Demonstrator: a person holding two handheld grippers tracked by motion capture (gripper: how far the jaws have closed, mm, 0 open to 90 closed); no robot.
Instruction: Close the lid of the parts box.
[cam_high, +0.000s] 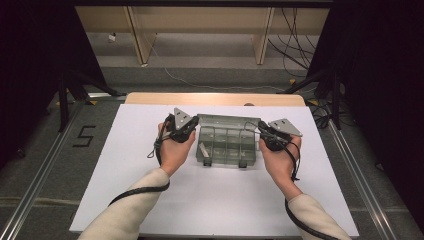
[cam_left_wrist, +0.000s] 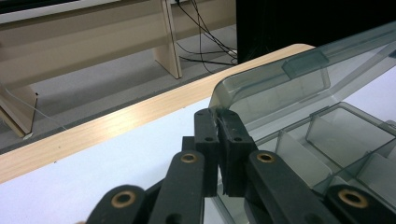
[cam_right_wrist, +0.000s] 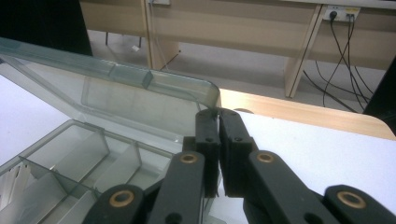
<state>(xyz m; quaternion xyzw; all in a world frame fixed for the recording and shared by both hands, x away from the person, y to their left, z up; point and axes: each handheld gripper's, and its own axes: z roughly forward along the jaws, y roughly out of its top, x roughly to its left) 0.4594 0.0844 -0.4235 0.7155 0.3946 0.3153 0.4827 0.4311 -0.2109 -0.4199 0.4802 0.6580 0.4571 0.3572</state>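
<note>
A smoky clear plastic compartment box (cam_high: 227, 145) sits on the white sheet with its lid (cam_high: 227, 121) standing up at the back. My left gripper (cam_high: 194, 121) is shut on the lid's left corner; in the left gripper view the lid (cam_left_wrist: 280, 88) has its edge pinched between the jaws of the left gripper (cam_left_wrist: 218, 117). My right gripper (cam_high: 260, 126) is shut on the lid's right corner, and the right gripper view has the lid (cam_right_wrist: 121, 93) running left from the right gripper (cam_right_wrist: 218, 112). A small pale piece (cam_high: 204, 150) lies in the box's left compartment.
The white sheet (cam_high: 150, 200) covers the wooden table (cam_high: 215, 98), whose far edge lies just behind the box. Two latches (cam_high: 242, 163) hang at the box's front. Beyond the table are desk legs (cam_high: 142, 45), loose cables (cam_high: 295, 50) and dark stands at both sides.
</note>
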